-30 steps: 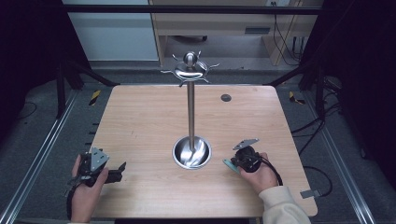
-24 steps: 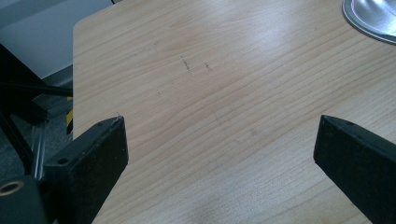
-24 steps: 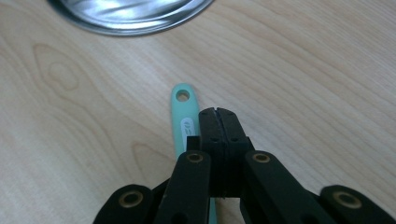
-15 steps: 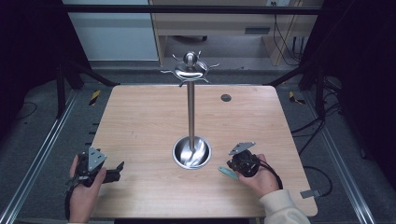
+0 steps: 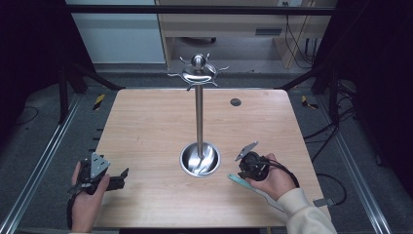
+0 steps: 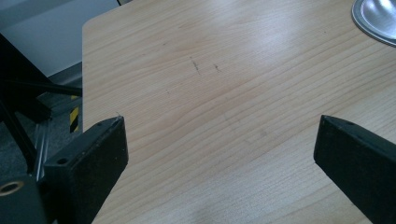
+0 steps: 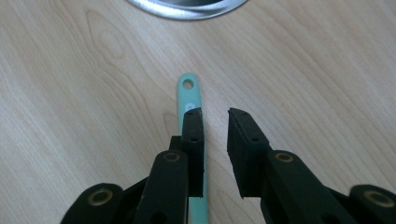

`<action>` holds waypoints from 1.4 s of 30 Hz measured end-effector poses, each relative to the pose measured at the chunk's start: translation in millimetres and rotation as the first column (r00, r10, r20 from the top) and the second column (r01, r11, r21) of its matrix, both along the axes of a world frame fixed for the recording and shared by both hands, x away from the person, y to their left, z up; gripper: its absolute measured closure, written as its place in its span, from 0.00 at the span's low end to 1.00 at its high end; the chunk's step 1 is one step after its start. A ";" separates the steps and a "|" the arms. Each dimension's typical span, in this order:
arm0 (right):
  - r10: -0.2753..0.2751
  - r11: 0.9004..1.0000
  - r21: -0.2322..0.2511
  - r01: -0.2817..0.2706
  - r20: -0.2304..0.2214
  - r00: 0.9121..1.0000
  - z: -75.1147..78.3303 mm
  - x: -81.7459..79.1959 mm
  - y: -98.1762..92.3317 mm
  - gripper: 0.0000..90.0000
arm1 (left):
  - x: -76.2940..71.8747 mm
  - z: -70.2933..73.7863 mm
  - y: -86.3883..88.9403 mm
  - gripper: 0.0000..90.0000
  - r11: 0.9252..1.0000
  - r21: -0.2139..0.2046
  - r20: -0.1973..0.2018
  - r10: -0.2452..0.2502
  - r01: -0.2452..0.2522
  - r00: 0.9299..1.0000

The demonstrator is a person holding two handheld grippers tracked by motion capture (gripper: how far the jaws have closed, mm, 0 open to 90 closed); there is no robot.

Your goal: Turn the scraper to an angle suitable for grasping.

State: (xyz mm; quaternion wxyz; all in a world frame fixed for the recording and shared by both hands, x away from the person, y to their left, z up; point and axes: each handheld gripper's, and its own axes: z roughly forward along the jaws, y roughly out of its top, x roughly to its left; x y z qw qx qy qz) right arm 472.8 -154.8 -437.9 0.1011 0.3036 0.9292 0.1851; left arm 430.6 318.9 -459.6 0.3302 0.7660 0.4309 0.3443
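At the near left corner of the wooden table (image 5: 146,126), in the high view, the person's left hand (image 5: 86,195) holds the left gripper (image 5: 117,179) low over the edge, a grey three-cornered plate on top and its black jaws pointing toward the table's middle; in the left gripper view the 2 jaws stand wide apart with bare wood between them and nothing in their grasp, and the rim of the metal base (image 6: 376,18) shows at the upper right corner. Toward the middle of the table stands a metal stand (image 5: 198,122); its round dish-shaped base (image 5: 199,160) sits on the wood, a straight pole rises from it, and a cap with small hooks around it tops the pole. Beyond the stand, near the far edge, a small dark round spot (image 5: 235,102) lies in the tabletop. To the right of the base, the right hand (image 5: 272,178) holds the right gripper (image 5: 243,168) close over the wood; a teal handle (image 5: 238,181) lies flat on the table under it, running toward the near right edge. In the right gripper view the jaws are only narrowly apart and hold nothing; the teal handle (image 7: 188,95), with a hole at its tip, lies under the left jaw rather than between the 2, its tip pointing at the metal base (image 7: 187,8) and stopping short of it.
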 end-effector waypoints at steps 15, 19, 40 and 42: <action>0.027 0.996 -0.079 -0.038 -0.124 0.992 -16.0 12.4 15.8 0.73 | 0.1 -0.4 0.2 0.03 1.000 -0.001 -0.006 0.001 -0.001 1.000; 0.029 0.995 -0.091 -0.041 -0.130 0.991 -18.5 14.8 16.3 0.73 | 0.1 -0.4 -0.8 0.03 1.000 -0.001 -0.006 -0.003 0.003 1.000; 0.026 0.993 -0.108 -0.044 -0.168 0.986 -27.5 18.6 18.7 0.78 | 0.3 -0.9 -1.1 0.03 1.000 0.001 -0.009 -0.006 0.006 1.000; 0.028 0.993 -0.108 -0.047 -0.170 0.985 -27.7 18.8 18.7 0.78 | 0.2 -0.7 -1.0 0.03 1.000 0.002 -0.011 -0.007 0.007 1.000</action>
